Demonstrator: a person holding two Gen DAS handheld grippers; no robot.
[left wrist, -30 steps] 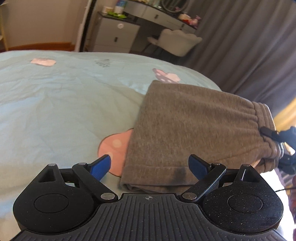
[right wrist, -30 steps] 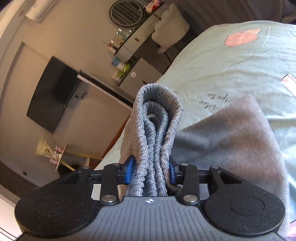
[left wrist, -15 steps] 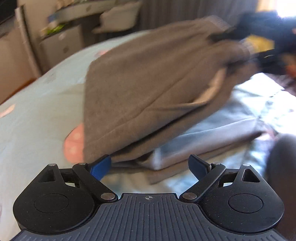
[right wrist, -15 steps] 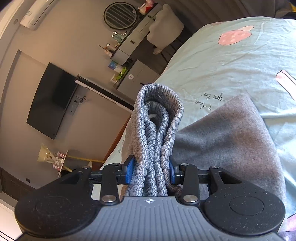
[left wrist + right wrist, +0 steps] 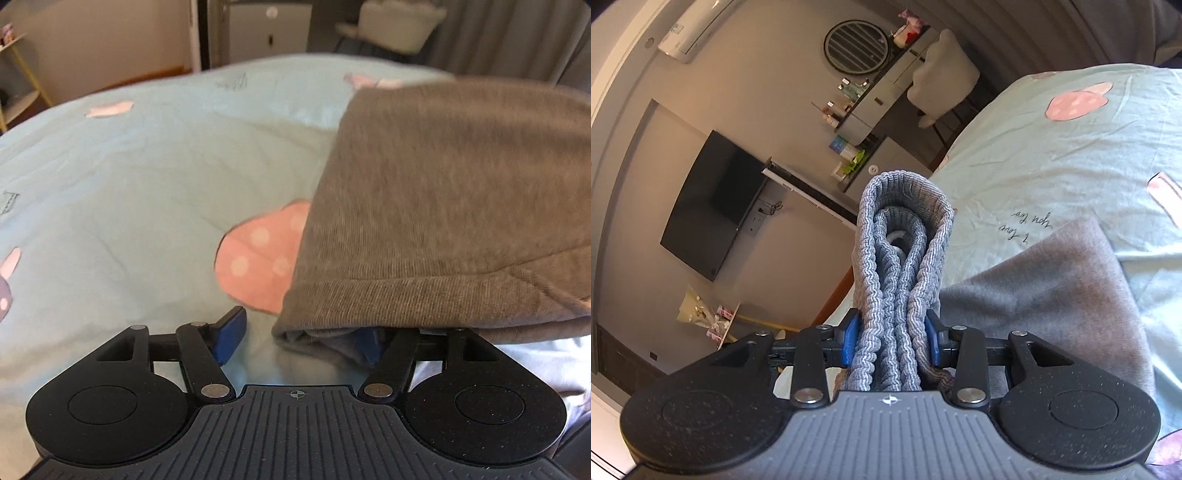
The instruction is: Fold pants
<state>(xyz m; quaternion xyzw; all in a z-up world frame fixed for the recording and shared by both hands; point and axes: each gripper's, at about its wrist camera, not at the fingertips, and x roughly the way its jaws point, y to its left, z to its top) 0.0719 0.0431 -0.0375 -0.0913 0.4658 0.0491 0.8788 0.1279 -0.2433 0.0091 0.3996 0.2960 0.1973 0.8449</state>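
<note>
The grey pants (image 5: 443, 199) are folded into a thick stack on the light blue bed sheet (image 5: 129, 184). My left gripper (image 5: 299, 338) is open, and the stack's near corner lies between its fingers, over the right finger. My right gripper (image 5: 892, 341) is shut on the bunched ribbed waistband (image 5: 901, 258) and holds it up, with the rest of the pants (image 5: 1052, 295) hanging down to the right onto the sheet (image 5: 1052, 166).
A pink mushroom print (image 5: 258, 262) shows on the sheet by the pants' left edge. Beyond the bed stand a white cabinet (image 5: 269, 29), a pale chair (image 5: 399, 22), a dressing table (image 5: 886, 88) and a wall television (image 5: 713, 203).
My left gripper swung around and came in close to the near corner of the stack, which now lies between its open fingers. My right gripper kept its hold on the waistband.
</note>
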